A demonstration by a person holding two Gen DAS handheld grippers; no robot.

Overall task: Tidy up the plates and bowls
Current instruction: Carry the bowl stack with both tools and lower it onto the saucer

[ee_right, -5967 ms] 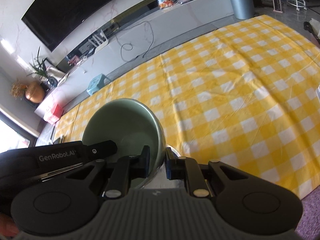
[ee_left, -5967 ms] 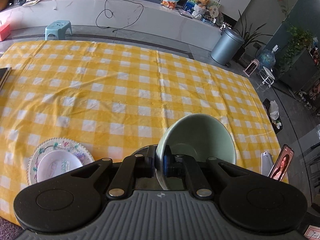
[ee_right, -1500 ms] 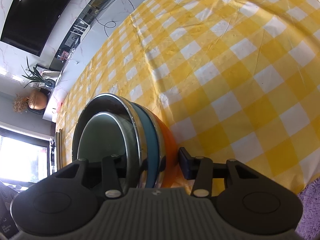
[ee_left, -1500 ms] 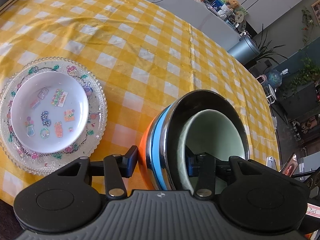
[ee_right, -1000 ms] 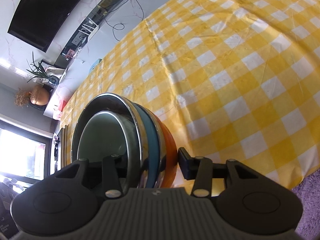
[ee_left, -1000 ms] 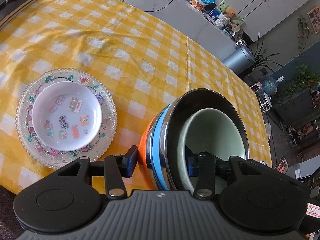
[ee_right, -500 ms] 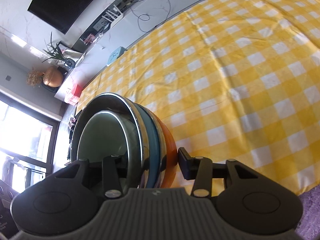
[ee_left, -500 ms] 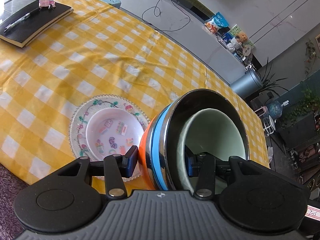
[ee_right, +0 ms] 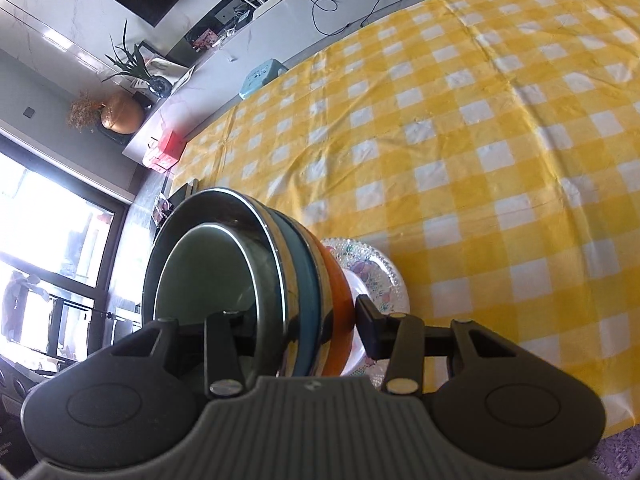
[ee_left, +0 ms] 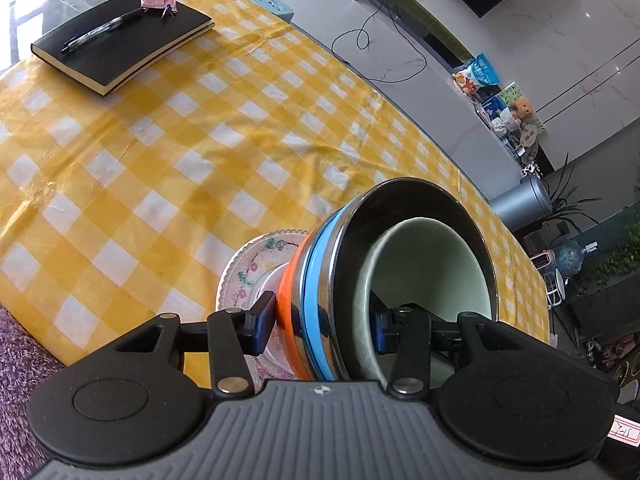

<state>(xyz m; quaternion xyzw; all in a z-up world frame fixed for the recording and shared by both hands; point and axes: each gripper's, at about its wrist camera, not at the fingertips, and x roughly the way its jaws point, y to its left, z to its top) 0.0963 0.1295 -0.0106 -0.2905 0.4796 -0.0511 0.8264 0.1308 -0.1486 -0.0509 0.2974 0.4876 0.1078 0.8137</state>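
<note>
A nested stack of bowls, orange (ee_left: 289,292) outermost, then blue, steel and pale green (ee_left: 432,264) inside, hangs tilted above the table. My left gripper (ee_left: 322,326) is shut on its rim, one pad on the orange outside and the other inside the green bowl. My right gripper (ee_right: 300,332) is shut on the opposite rim of the same stack (ee_right: 334,288), its inner finger partly hidden in the green bowl (ee_right: 200,272). Right behind and below the stack lies a floral glass plate (ee_left: 248,264) (ee_right: 380,276) with a small white plate on it, mostly covered.
The yellow checked tablecloth (ee_left: 160,160) stretches ahead. A black notebook (ee_left: 120,44) with a pen lies at the table's far left corner. A turquoise stool (ee_right: 262,74) and a grey bin (ee_left: 520,204) stand on the floor beyond the table.
Both grippers have carried the bowl stack sideways over the floral plate, which has slid from the left to behind the stack. The notebook has come into view. Both grips are unchanged.
</note>
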